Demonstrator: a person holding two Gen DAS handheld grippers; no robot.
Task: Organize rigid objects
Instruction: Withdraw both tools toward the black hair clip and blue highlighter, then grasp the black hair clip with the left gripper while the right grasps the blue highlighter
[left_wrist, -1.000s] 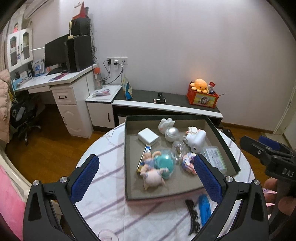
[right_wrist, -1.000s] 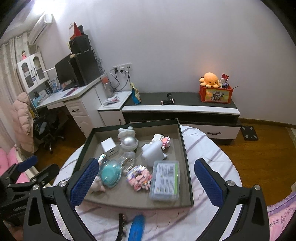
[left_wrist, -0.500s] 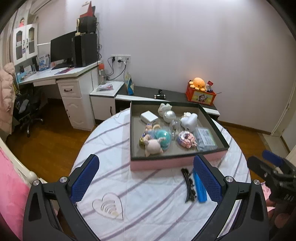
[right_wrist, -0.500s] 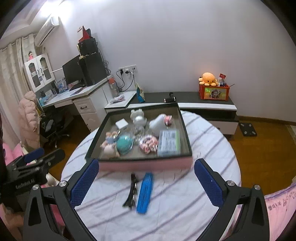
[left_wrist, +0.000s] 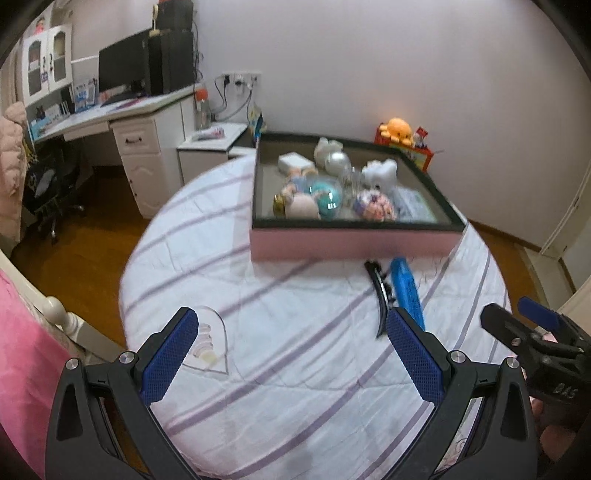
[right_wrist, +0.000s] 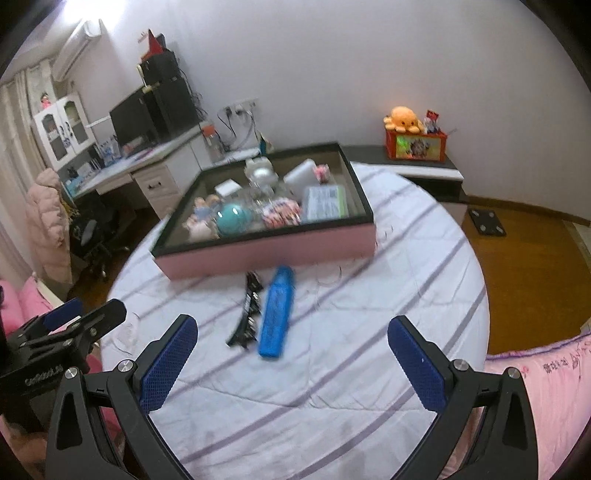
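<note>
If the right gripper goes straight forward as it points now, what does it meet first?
Probably the blue case lying on the striped tablecloth, with the black hair clip beside it. The right gripper is open and empty. The pink box lies beyond; depth is uncertain.

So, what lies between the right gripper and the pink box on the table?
In the right wrist view, a blue case and a black hair clip lie side by side on the striped cloth, between the open right gripper and the pink box.
</note>
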